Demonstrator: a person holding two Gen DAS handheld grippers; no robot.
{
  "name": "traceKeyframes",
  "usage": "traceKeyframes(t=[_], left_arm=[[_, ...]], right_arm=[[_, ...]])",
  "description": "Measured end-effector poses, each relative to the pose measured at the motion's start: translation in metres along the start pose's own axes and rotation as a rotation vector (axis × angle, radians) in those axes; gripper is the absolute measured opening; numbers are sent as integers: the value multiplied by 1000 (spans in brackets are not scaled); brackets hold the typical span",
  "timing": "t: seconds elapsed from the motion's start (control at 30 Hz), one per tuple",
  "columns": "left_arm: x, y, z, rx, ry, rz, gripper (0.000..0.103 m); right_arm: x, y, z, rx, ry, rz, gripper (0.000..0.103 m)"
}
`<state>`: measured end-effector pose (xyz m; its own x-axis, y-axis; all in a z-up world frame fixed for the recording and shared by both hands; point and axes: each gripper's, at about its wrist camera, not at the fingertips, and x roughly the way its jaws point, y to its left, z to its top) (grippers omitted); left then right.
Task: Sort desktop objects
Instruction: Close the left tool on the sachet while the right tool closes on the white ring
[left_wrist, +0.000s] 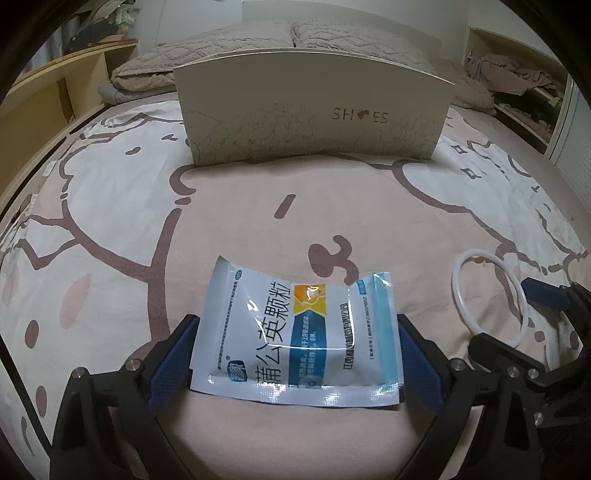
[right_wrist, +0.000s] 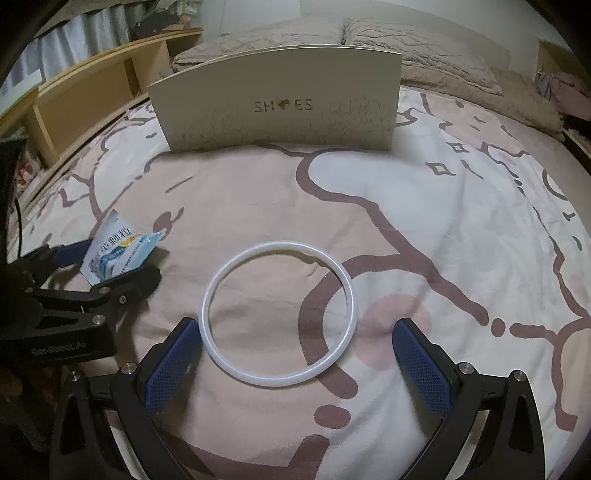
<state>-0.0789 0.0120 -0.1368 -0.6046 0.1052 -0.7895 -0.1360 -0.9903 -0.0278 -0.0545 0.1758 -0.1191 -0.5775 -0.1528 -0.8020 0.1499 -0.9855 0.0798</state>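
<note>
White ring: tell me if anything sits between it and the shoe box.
Nothing visible does. The white ring lies flat on the bedsheet, and only bare printed fabric stretches from it to the shoe box.

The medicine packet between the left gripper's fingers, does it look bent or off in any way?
Yes. The medicine packet is creased and buckled across its middle between the left gripper's fingers, with its top edge dipping in a notch. No tear or spill shows. The white ring lies flat and whole.
</note>
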Motion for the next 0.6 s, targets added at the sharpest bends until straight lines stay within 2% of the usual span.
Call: traceKeyframes(t=[0.23,0.33,0.47,0.6], left_arm=[[-2,-1,0,-1,-9,-7,96],[-4,-2,1,3,-18,-9,91],[-5,-2,2,5,-23,-15,86],[-6,1,3,-3,-27,-25,83]], right_arm=[[4,7,6,-37,-5,-9,103],[6,11,7,-68,-3,-28,98],[4,11,9,-70,-12,-26,86],[2,11,9,-70,-13,-23,85]])
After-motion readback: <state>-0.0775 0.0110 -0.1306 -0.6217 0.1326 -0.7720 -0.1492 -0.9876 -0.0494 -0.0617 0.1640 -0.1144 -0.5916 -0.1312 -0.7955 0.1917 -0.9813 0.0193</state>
